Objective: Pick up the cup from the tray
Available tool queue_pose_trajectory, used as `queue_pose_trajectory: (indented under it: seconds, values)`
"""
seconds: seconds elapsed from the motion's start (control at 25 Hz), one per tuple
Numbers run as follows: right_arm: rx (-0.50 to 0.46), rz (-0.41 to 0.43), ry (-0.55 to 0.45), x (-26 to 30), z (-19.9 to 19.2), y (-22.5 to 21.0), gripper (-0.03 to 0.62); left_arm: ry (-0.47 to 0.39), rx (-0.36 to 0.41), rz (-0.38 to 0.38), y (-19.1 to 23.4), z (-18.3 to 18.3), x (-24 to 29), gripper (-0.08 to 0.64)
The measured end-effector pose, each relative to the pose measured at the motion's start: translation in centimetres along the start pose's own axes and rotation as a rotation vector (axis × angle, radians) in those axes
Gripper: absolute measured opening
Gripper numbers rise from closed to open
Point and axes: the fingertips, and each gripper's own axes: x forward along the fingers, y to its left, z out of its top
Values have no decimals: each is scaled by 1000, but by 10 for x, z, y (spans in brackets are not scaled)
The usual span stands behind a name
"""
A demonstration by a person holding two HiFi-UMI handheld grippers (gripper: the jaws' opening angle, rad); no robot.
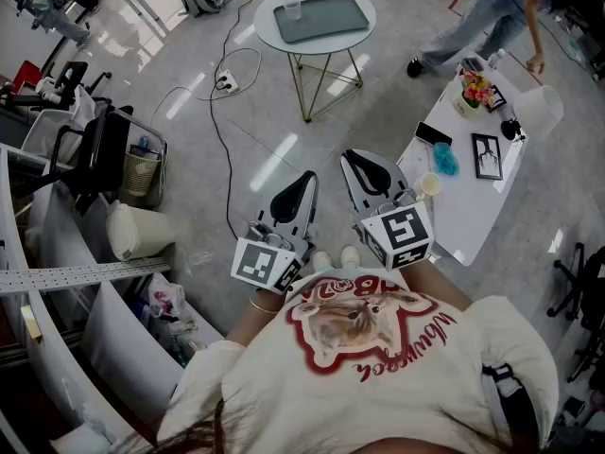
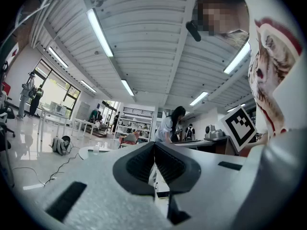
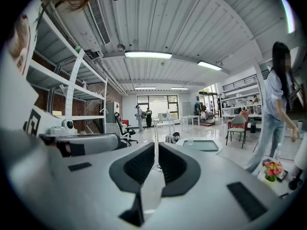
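- Bottom of the head view: a person in a cream T-shirt [image 1: 378, 367] with a cat print holds both tools close to the chest, side by side.
- The left gripper [image 1: 301, 187] sits just left of centre. Its own view shows the dark ribbed pads [image 2: 139, 164] pressed together at the tips with nothing between them.
- The right gripper [image 1: 364, 170] sits just right of it. Its pads [image 3: 177, 166] are drawn in to a hairline slit and it is empty too.
- Right of the grippers is a long white table [image 1: 463, 211] carrying a phone [image 1: 433, 133], a framed picture [image 1: 487, 155] and a small pot of flowers [image 1: 475, 89].
- Left of centre, a power strip [image 1: 225, 83] lies on the grey floor, with a black cable trailing from it.
- Top centre, well apart from both grippers: a round white table [image 1: 269, 32] on thin gold legs bears a grey-green tray [image 1: 326, 19].
- The clear cup [image 1: 292, 9] stands upright at the tray's upper-left corner.
- Upper right corner: another person in jeans [image 1: 482, 17] stands bent over beside the long table.
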Motion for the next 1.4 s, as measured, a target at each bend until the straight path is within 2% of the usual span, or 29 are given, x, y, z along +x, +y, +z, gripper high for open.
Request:
queue_pose_trajectory:
  seconds: [0.76, 1.4]
  values:
    - [-7, 13, -1, -6, 0, 7, 46, 4, 4, 12, -5, 1, -6, 14]
    - [-8, -10, -9, -21, 0, -10, 46, -2, 1, 10, -23, -3, 5, 14]
